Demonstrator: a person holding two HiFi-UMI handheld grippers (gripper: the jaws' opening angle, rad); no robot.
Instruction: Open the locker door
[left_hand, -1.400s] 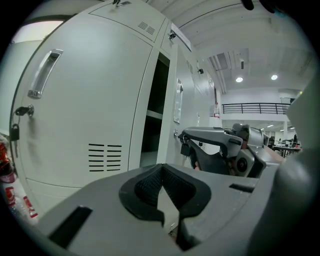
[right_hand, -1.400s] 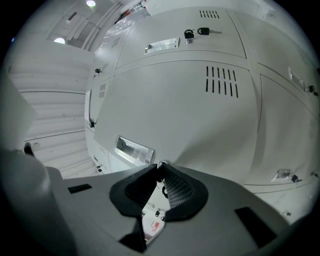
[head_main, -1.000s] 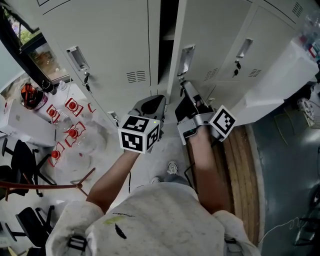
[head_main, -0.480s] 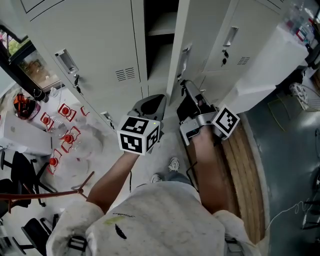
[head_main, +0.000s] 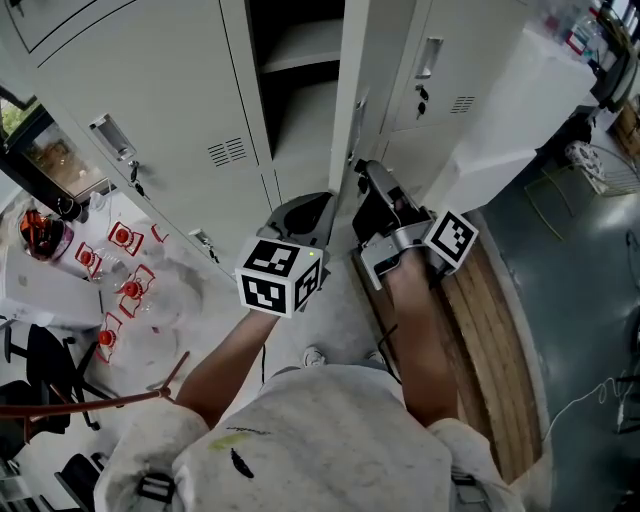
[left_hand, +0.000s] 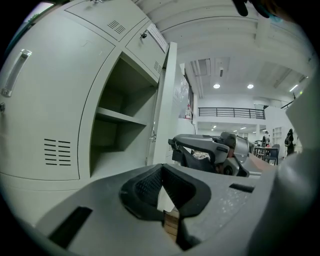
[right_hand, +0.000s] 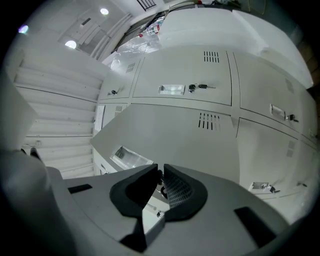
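Grey steel lockers in head view. One locker door stands open, seen edge-on, with one shelf inside. Two tools: left tool sits free below the opening, right tool at the door's edge.

Left gripper view: jaws together, nothing between them.

Right gripper view: jaws clamped on the door edge by the lock; the pads partly hide the contact point.

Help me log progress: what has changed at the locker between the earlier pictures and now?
The locker door has swung wider open, drawn by the right gripper, baring more of the shelf inside. The right gripper stays shut on the door's edge; the left gripper stays shut, empty, beside it.
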